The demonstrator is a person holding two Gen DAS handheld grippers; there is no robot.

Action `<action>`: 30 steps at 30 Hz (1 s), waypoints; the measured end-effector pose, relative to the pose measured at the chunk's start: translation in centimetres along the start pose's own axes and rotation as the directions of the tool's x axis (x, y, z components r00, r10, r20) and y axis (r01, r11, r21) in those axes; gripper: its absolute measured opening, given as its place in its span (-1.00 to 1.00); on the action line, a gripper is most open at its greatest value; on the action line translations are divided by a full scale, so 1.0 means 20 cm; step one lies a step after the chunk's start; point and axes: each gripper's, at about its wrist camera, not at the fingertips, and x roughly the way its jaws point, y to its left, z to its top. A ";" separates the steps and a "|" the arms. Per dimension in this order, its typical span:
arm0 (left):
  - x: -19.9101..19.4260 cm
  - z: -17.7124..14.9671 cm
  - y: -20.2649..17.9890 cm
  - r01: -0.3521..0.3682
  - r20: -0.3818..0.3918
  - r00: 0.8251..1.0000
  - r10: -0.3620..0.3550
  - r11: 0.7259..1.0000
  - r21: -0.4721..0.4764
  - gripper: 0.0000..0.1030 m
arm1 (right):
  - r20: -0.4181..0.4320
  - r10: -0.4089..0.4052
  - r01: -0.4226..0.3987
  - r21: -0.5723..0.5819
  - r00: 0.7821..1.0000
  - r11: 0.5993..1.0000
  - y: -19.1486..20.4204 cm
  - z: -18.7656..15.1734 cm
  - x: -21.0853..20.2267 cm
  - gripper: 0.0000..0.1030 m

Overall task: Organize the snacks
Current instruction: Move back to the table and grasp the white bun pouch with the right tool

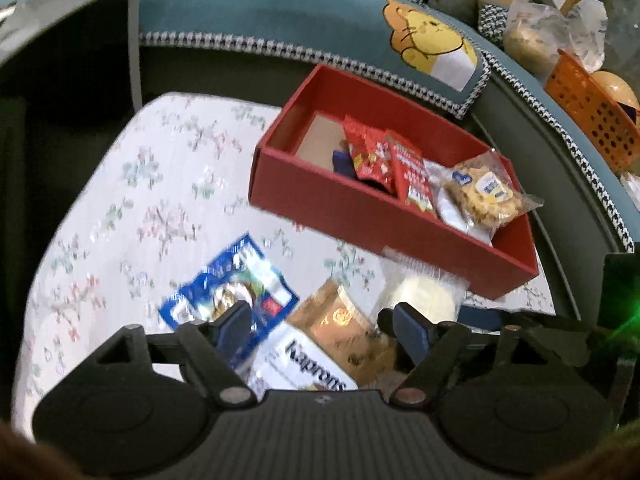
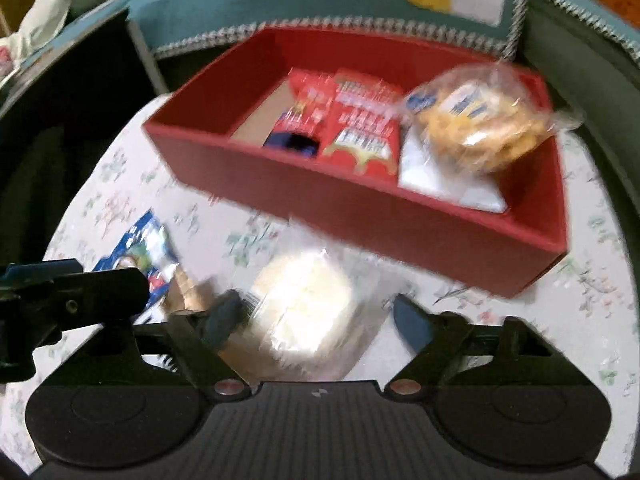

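Red box part-filled; blue packet, gold Kaprons pack, pale wrapped cake left; left gripper, right gripper both agape, empty.

Your left gripper hangs with jaws apart over a gold-and-white snack bag, a blue packet to its left, and the red box of snacks beyond.
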 end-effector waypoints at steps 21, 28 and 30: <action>0.20 -0.24 -0.08 -0.200 -0.052 0.980 0.194 0.971 -0.134 0.72 | -0.017 -0.043 0.040 -0.115 0.999 0.993 -0.20 -0.26 -0.24 0.25; 0.10 -0.36 -0.14 -0.131 -0.111 0.985 0.132 0.991 0.023 0.39 | -0.020 -0.041 0.038 -0.129 0.999 0.991 -0.23 -0.31 -0.29 0.25; 0.06 -0.42 -0.15 -0.106 -0.133 0.985 0.111 0.993 0.050 0.39 | -0.028 -0.045 0.040 -0.142 0.999 0.989 -0.23 -0.34 -0.31 0.25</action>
